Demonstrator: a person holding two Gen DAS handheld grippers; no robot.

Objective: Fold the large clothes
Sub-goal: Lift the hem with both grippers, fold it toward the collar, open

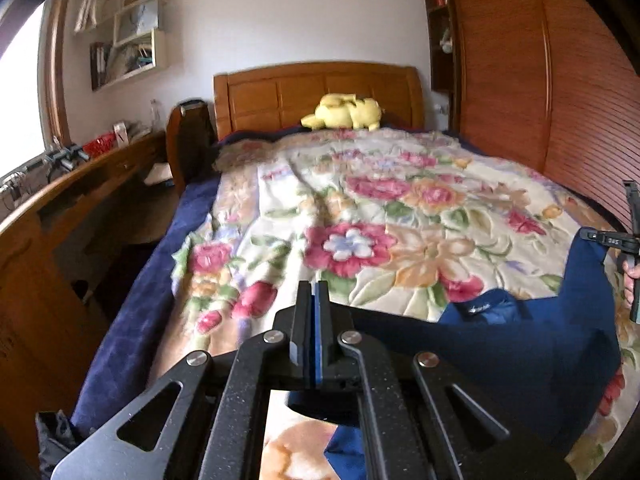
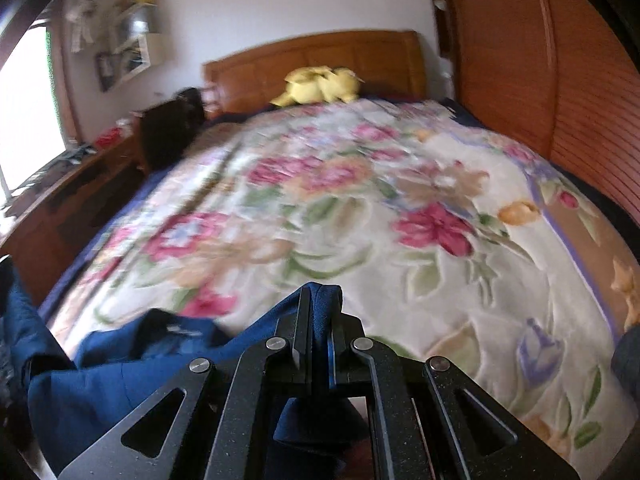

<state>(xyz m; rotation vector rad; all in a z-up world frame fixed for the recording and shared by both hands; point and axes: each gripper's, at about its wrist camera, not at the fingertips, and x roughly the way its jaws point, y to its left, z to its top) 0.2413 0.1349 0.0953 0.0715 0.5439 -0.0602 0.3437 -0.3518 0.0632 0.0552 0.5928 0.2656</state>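
We see a wooden bed [image 1: 320, 92] filling most of both views, and we place everything else against it. Its headboard [image 2: 320, 60] stands at the far end against a white wall. Along the bed's right side runs a tall slatted wooden wardrobe [image 1: 560, 100], and along its left side a long wooden desk [image 1: 80, 184] under a bright window. Above the desk, near the head of the bed, wall shelves [image 1: 132, 40] hold books and papers.

Spread over the bed lies a floral blanket [image 1: 360, 200] with pink and orange blooms on cream, and a dark blue sheet [image 1: 132, 300] shows at the bed's left edge beneath it.

At the foot end of the bed we find the navy garment [image 1: 520, 344], held up above the blanket and stretched between our two tools, its middle sagging toward the blanket. A small pale label shows on its fabric.

A yellow plush toy [image 1: 344, 112] rests at the head of the bed, just before the headboard.

The left gripper [image 1: 315, 312] has its jaws pressed together on a thin blue edge of the garment. The right gripper [image 2: 320, 316] is likewise clamped, with a fold of navy cloth bunched between its jaws; in the left wrist view it appears at the bed's right side, gripping the garment's other end
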